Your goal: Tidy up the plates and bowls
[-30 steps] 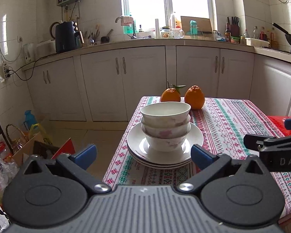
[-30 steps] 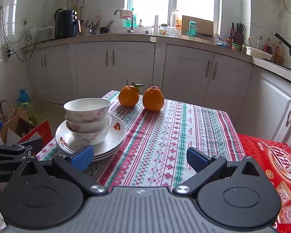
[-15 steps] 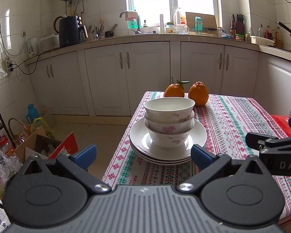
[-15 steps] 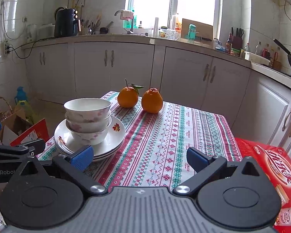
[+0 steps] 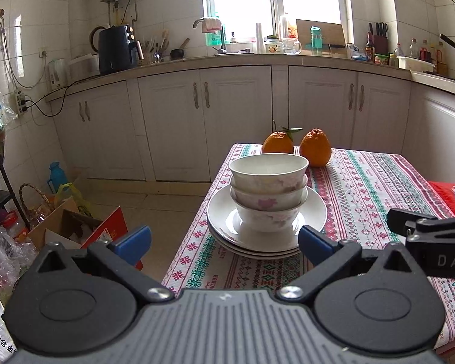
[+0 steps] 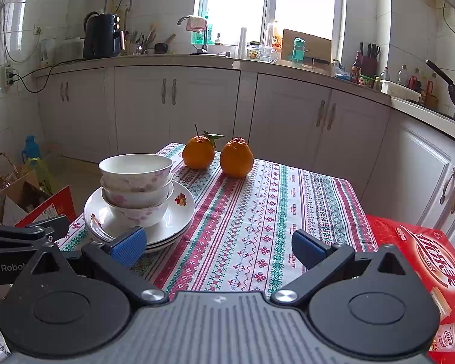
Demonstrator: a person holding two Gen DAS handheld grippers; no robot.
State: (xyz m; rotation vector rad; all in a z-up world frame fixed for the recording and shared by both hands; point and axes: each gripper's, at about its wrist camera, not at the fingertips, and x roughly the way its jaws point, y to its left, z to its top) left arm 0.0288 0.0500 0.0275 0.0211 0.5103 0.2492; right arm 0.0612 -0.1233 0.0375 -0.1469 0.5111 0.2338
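While you hover both grippers short of the bench (image 6: 288,200), the bowls (image 5: 268,194) sit nested three high on the plates (image 5: 314,212), near the bench's left edge. Your left gripper (image 5: 224,242) has its fingers (image 5: 132,239) apart, nothing between them, lined up on the stack. Your right gripper (image 6: 218,247) is also spread wide and empty, aimed at bare cloth to the stack's right.

Risks, judged from here: the stack is tall and close to the edge, so a push from the right could slide it off to the floor. Grab only the top bowl's rim and the glazed ones below may lift with it, then drop. Pinching the plates low could tip the bowls.

The bench wears a patterned cloth that could bunch or drag. Two oranges (image 6: 217,157) stand behind the stack, apart from it. A red box (image 6: 415,261) lies at the right. White cabinets, a cluttered counter and a bright window are behind.
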